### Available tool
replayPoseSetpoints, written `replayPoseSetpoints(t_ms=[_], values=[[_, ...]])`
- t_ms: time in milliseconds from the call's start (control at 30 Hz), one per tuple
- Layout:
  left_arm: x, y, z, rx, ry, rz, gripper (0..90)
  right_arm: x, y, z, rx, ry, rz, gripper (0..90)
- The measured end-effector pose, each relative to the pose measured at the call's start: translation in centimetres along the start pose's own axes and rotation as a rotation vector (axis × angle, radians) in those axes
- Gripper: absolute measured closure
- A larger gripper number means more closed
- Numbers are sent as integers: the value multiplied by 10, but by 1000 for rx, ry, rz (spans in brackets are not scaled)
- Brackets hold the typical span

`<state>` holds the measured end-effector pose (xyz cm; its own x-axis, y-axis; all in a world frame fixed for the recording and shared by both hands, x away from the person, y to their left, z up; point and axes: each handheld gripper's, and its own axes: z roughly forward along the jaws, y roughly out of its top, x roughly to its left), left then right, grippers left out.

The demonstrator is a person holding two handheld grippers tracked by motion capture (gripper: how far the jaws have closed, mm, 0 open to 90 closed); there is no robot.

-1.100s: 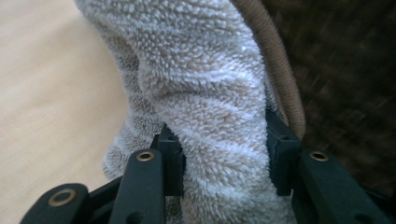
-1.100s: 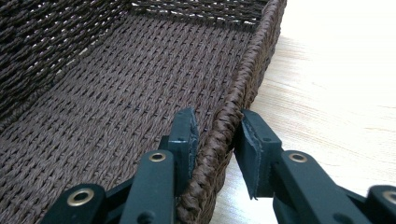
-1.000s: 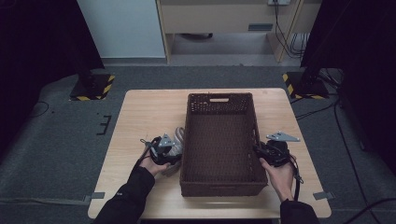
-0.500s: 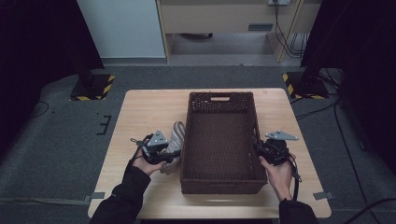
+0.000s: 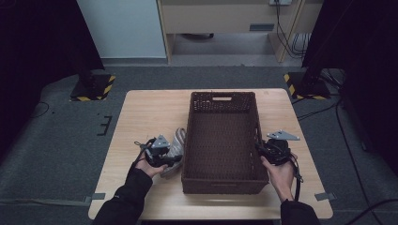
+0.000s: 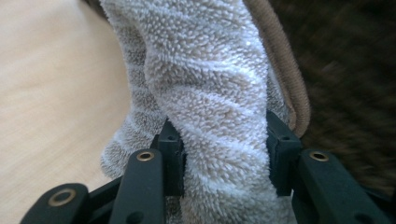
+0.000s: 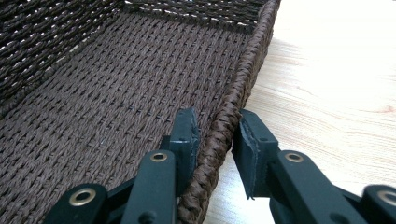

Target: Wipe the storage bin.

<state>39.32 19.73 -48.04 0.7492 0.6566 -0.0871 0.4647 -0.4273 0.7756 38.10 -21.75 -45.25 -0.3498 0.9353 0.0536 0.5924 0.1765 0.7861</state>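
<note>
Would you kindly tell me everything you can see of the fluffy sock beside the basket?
The sock is fluffy, terry-like, with pale grey and beige stripes and a tan ribbed edge. It is bunched and stands between the left gripper's jaws, which pinch it. It sits just left of the dark woven basket, over the wooden table; whether it touches either is unclear.

Fuzzy terry-cloth sock point(image 6: 205, 93), rough dark woven-wicker basket point(image 7: 116, 93), smooth pale matt wooden table point(image 5: 150, 112).

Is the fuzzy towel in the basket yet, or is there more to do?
Not yet. Done: the left gripper is clamped on the towel, and the right gripper pinches the basket rim, likely steadying it. In hand: the towel sits on the table beside the basket's left wall. Left: lifting it over the rim and dropping it inside the empty basket.
</note>
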Motion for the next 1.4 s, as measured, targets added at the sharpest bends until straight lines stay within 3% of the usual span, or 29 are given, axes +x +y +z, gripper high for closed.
replayPoseSetpoints(t_ms=[100, 200, 500, 667, 767, 833, 933, 1000, 1133, 1267, 1400], values=[[-4, 11, -16, -73, -4, -9, 577, 0, 0, 0, 1, 0, -3, 699], [-12, 16, -22, -94, -20, 24, 578, -1, 0, 0, -3, 5, 3, 694], [-15, -2, 12, 63, -1, 57, 578, -2, -1, 1, -8, 15, 16, 693], [-9, -5, 18, 79, 6, 31, 576, -2, 2, 3, -5, -17, 13, 705], [-7, -3, 10, 54, 1, 24, 576, -3, 4, 6, -11, -25, 34, 699], [-8, 2, -1, 10, -7, 25, 576, -5, 4, 7, -20, -15, 45, 687], [-11, 13, -16, -59, -14, 37, 577, -6, 3, 6, -32, -9, 35, 653], [-12, 18, -19, -67, -10, 54, 577, -6, 2, 5, -40, -6, 34, 623], [-14, 11, -5, -8, -13, 72, 577, -7, 2, -1, -58, 11, 43, 558], [-15, 0, 15, 81, 0, 82, 578, -6, 1, -9, -71, 20, 9, 524], [-14, -3, 17, 84, 1, 61, 575, -4, -1, -15, -67, 33, -10, 504]])
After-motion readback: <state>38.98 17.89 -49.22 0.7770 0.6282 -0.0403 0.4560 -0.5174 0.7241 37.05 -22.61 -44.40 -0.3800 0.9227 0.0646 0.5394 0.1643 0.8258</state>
